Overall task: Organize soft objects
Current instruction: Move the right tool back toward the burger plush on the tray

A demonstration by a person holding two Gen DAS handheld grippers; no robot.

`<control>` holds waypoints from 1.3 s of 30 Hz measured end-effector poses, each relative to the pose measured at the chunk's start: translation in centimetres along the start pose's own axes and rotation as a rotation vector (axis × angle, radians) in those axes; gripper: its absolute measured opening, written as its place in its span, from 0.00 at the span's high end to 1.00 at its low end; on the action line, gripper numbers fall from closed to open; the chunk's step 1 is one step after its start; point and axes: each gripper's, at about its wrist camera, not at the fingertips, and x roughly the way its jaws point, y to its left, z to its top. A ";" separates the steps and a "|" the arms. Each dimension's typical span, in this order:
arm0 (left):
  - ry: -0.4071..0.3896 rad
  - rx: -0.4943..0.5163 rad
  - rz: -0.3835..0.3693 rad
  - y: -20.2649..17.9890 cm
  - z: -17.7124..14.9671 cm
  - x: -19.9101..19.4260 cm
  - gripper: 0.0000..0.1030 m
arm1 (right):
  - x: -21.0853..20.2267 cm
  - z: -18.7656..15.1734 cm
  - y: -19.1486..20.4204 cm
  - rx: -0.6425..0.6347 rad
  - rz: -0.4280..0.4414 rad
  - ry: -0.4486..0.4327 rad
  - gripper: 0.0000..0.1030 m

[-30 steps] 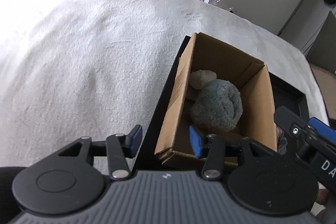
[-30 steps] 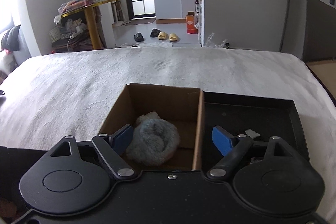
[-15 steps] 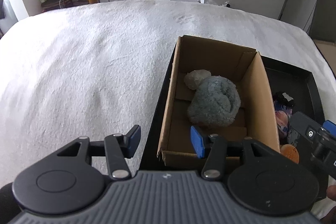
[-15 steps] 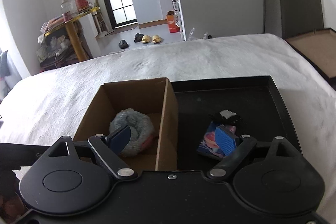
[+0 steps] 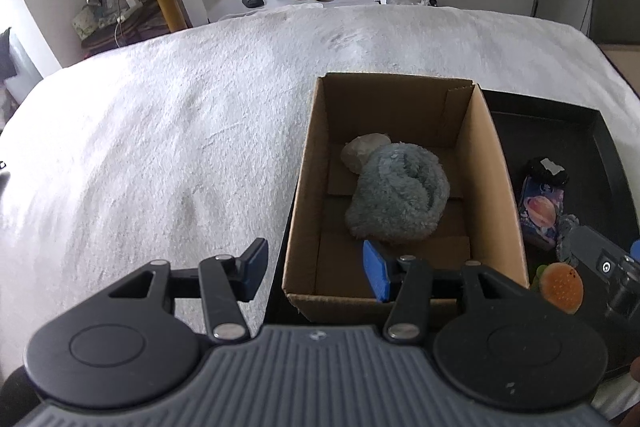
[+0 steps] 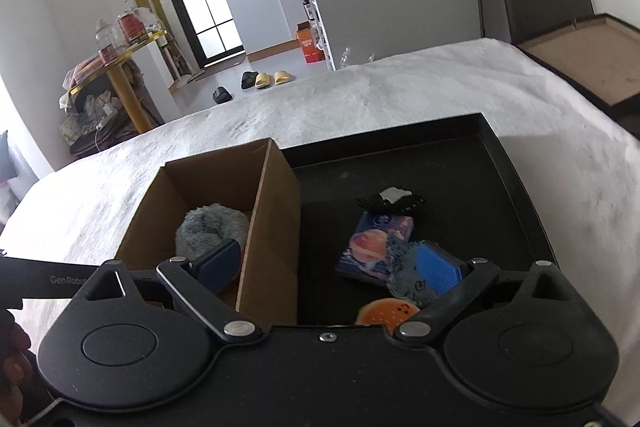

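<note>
A cardboard box point(image 5: 304, 195) point(image 6: 276, 227) stands in the left of a black tray point(image 5: 600, 131) point(image 6: 460, 155) on a white bed. Inside lie a grey-blue fluffy plush point(image 5: 400, 199) point(image 6: 208, 231) and a small beige soft ball point(image 5: 362, 151). In the tray beside the box lie a planet-print pouch point(image 5: 540, 215) point(image 6: 372, 247), a small grey fuzzy toy point(image 6: 404, 279), an orange burger-like squishy point(image 5: 560, 287) point(image 6: 386, 311) and a black item with a white label point(image 6: 394, 199). My left gripper point(image 5: 316, 269) is open above the box's near left corner. My right gripper point(image 6: 328, 265) is open over the box's right wall and the tray items.
The white bedspread point(image 5: 160, 147) stretches left and beyond the tray. Past the bed are a cluttered yellow table point(image 6: 116, 67), slippers on the floor point(image 6: 264, 79), an orange carton point(image 6: 308, 43) and a grey wall. A brown board point(image 6: 592, 59) lies at the right.
Both grippers have risen and pulled back. The right one has swung right, so the tray items now show between its fingers. Both stay open and empty.
</note>
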 end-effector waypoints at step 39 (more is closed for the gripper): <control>0.043 0.140 0.166 -3.6 0.3 2.2 0.16 | 5.1 -4.3 -5.8 0.128 -0.037 0.158 0.10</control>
